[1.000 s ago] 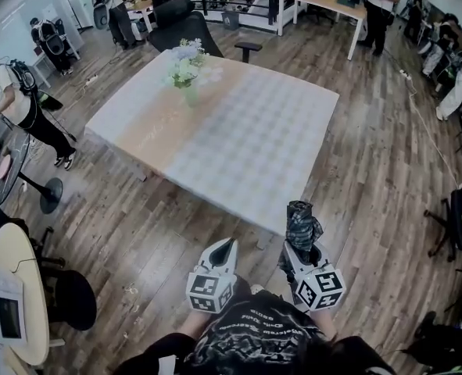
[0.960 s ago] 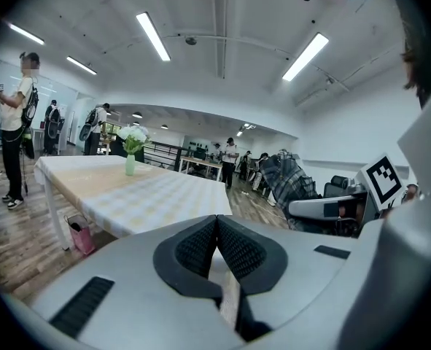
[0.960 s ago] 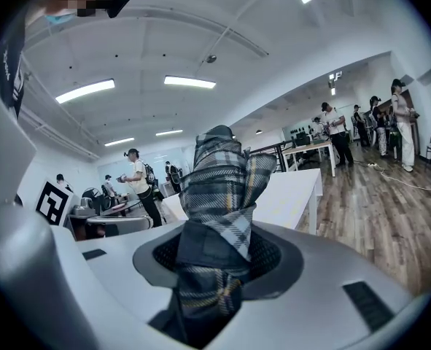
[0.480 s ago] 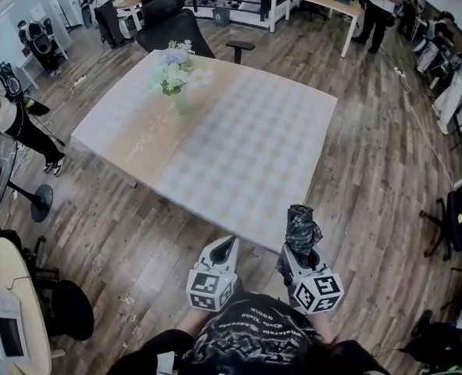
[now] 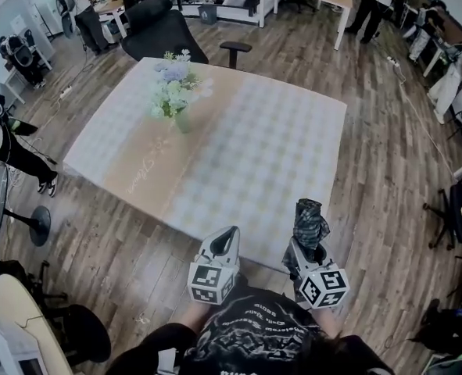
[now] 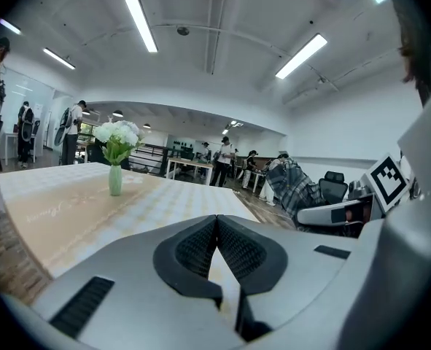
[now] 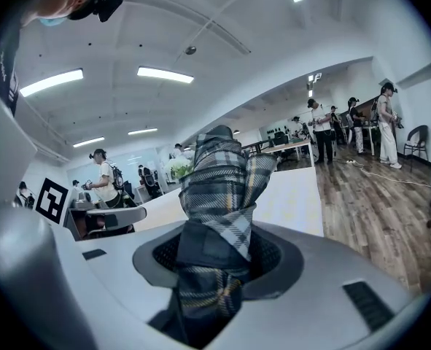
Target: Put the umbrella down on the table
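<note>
A folded plaid umbrella [image 5: 308,223] stands upright in my right gripper [image 5: 307,250], whose jaws are shut on it; in the right gripper view the umbrella [image 7: 216,195] fills the middle between the pads. My left gripper [image 5: 227,237] is shut with nothing in it, its pads [image 6: 233,250] meeting at the tips. Both grippers hover at the near edge of the large table [image 5: 246,162], which has a pale checked cloth. From the left gripper view the umbrella [image 6: 295,187] shows to the right, over the table [image 6: 76,203].
A vase of white flowers [image 5: 174,92] stands on the table's far left part. A black office chair [image 5: 164,33] sits behind the table. People stand around the room's edges, one at the left [image 5: 0,143]. Wooden floor surrounds the table.
The table has come closer in the head view, and both grippers now reach its near edge. The umbrella stays upright in the right gripper.
</note>
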A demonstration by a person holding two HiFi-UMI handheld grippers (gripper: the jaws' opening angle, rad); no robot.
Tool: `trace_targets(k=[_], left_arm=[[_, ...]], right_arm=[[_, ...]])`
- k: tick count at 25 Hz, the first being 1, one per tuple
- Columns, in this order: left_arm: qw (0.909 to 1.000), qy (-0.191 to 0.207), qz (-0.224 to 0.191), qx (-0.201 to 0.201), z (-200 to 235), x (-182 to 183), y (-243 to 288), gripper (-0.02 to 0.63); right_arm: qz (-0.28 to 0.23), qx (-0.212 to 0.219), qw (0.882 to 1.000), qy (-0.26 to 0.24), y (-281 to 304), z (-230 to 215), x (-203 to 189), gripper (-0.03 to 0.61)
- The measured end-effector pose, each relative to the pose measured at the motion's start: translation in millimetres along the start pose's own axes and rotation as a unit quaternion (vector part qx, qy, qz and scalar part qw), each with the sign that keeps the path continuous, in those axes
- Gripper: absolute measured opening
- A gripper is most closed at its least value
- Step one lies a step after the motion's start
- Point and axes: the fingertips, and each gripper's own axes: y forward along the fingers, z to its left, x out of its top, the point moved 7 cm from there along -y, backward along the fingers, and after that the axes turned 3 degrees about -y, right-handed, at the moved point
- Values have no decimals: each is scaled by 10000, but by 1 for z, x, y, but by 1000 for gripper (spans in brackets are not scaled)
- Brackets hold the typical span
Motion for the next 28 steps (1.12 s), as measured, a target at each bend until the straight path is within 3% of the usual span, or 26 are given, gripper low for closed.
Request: trace_targets(k=[14,28], left_arm=[[9998,81,9,-181,126,38,50,20],[9996,110,93,-227,148,42,63,20]], right_arm=[[160,-789,9967,-120,112,19,31,190],[592,-968,9928,-393,166,-2,51,190]])
